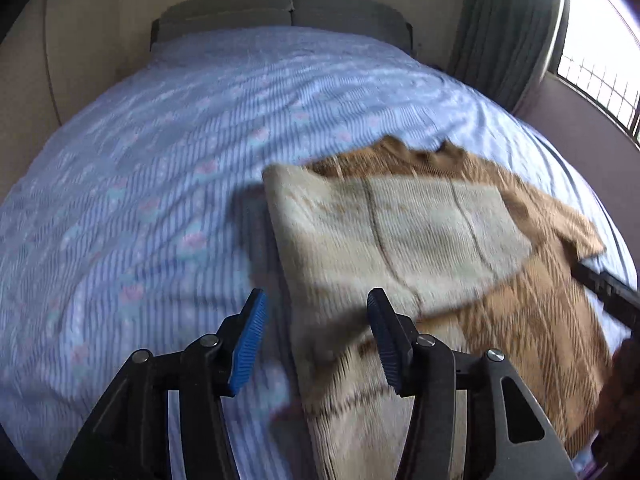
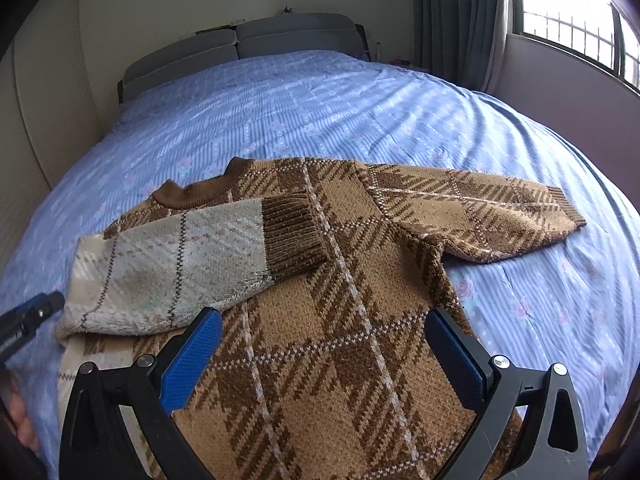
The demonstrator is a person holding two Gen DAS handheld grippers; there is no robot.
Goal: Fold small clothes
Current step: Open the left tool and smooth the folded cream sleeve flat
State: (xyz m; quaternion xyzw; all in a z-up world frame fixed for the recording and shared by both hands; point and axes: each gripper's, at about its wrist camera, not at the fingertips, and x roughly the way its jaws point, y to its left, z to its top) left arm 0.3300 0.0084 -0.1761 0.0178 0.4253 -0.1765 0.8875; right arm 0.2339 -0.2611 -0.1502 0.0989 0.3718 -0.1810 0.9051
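A brown plaid sweater (image 2: 360, 320) lies flat on the bed, collar (image 2: 192, 192) at the far side. One sleeve (image 2: 168, 264) is folded across the chest, its pale inside up. The other sleeve (image 2: 480, 212) stretches out to the right. My right gripper (image 2: 324, 316) hovers open over the sweater's body with nothing between its pads. In the blurred left wrist view, my left gripper (image 1: 318, 312) is open over the sweater's left edge by the folded sleeve (image 1: 400, 232); the pads press on nothing. One finger of the left gripper (image 2: 38, 312) shows at the left of the right wrist view.
A blue striped, flowered bedspread (image 2: 320, 100) covers the whole bed up to a grey headboard (image 2: 248, 44). A wall runs along the left. Curtains (image 2: 460, 16) and a barred window (image 2: 580, 20) are at the right. A hand (image 2: 20, 420) shows at lower left.
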